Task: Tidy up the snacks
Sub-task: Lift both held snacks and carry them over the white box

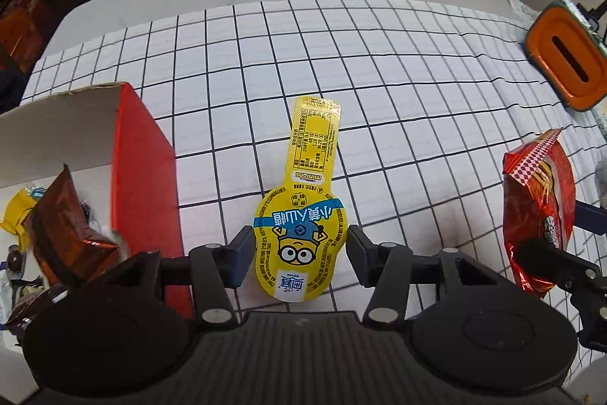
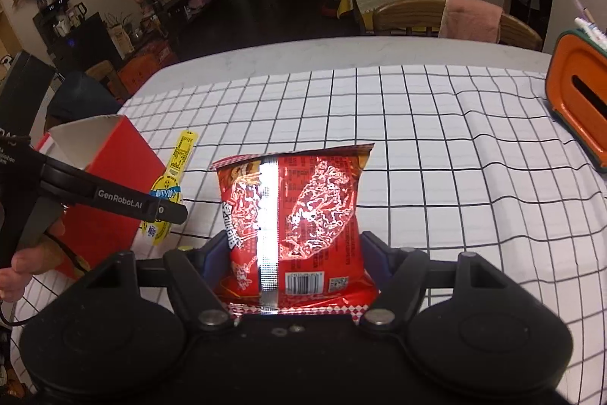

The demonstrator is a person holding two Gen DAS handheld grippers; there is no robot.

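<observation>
1. Looking down from the left wrist camera: the left gripper (image 1: 299,255) pinches a yellow, bottle-shaped flat snack pouch with a cartoon face (image 1: 303,215) between its two fingers, narrowed onto the pouch's wide lower body, its neck pointing to 12 o'clock.
2. Below it spreads a white tablecloth with a black grid (image 1: 379,93).
3. At 9 o'clock stands an open red cardboard box with a white inside (image 1: 144,177), holding a brown foil packet (image 1: 72,234) and other snacks.
4. At 3 o'clock, a red crinkly foil snack bag (image 1: 538,211); at 2 o'clock, an orange tissue box (image 1: 565,59).
5. Looking from the right wrist camera: the right gripper (image 2: 292,253) clamps the red bag (image 2: 303,215) upright between half-spread fingers.
6. At 9 o'clock, the left gripper (image 2: 167,211) with the yellow pouch (image 2: 170,185), in front of the red box (image 2: 114,177); a hand (image 2: 26,264) grips its handle.
</observation>
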